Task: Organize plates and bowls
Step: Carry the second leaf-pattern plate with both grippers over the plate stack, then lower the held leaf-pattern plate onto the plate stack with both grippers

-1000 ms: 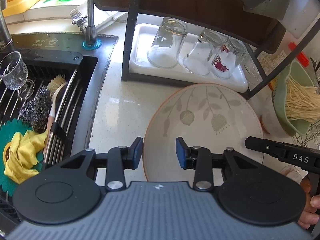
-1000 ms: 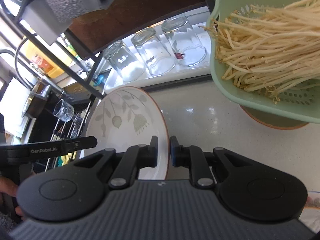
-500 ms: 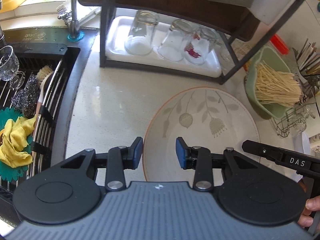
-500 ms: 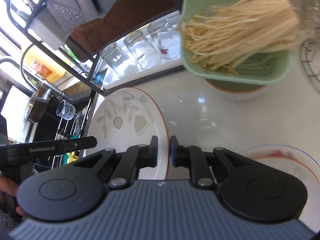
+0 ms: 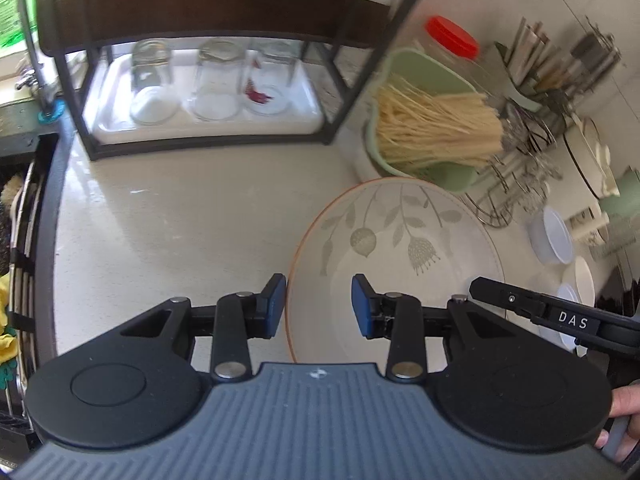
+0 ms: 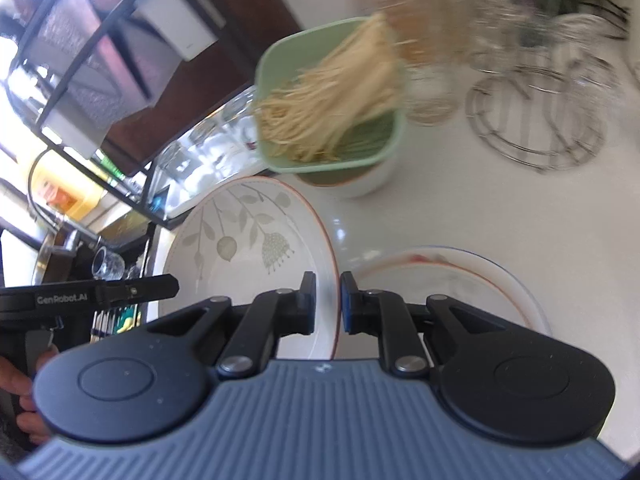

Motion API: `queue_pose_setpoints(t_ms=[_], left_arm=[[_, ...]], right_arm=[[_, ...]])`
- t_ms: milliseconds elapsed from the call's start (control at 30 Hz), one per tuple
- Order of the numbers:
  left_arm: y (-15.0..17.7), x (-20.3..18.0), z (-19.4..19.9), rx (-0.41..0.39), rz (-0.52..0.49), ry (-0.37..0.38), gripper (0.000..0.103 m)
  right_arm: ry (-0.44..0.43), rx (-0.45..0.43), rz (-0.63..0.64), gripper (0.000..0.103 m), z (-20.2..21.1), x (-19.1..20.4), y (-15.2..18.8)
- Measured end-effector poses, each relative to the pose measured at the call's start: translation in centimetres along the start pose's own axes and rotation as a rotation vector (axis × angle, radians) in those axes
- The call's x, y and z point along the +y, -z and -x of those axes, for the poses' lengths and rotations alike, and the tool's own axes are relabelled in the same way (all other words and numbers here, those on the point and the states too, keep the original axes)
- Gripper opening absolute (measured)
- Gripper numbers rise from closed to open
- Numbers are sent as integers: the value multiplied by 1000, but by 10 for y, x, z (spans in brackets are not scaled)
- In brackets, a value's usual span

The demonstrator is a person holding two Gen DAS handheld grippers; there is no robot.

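Note:
A white plate with a leaf pattern and an orange rim is held above the counter. My right gripper is shut on its right rim; the plate fills the left of the right wrist view. My left gripper is open, with its two blue pads on either side of the plate's left rim, not touching it. A second plate with a blue and orange rim lies on the counter just right of the right gripper. Small white bowls sit at the far right in the left wrist view.
A green colander of noodles sits on a bowl beyond the plate. Wire trivets and a red-lidded jar stand behind it. A black rack holds a white tray with three upturned glasses. The sink is at left.
Both grippers and the leaf plate have moved right along the counter, away from the sink. The second plate and the white bowls have come into view.

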State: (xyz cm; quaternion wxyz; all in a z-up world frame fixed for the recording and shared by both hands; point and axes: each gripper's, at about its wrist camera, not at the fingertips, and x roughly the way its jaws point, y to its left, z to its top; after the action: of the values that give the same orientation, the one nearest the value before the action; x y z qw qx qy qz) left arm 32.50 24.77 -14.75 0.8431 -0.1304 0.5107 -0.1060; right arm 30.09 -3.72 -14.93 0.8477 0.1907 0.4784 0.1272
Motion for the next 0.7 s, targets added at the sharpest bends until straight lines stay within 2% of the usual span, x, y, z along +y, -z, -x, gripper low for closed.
queue_pose_setpoints(t_ms=[333,700], left_arm=[[16,-52,-19,103,-89,20,41],[26,-81,-41,187,-182,-15,41]], right_arm=[[54,-31,-75,16,32,-47,26],[61,-6,-111,16,23,-87,48]])
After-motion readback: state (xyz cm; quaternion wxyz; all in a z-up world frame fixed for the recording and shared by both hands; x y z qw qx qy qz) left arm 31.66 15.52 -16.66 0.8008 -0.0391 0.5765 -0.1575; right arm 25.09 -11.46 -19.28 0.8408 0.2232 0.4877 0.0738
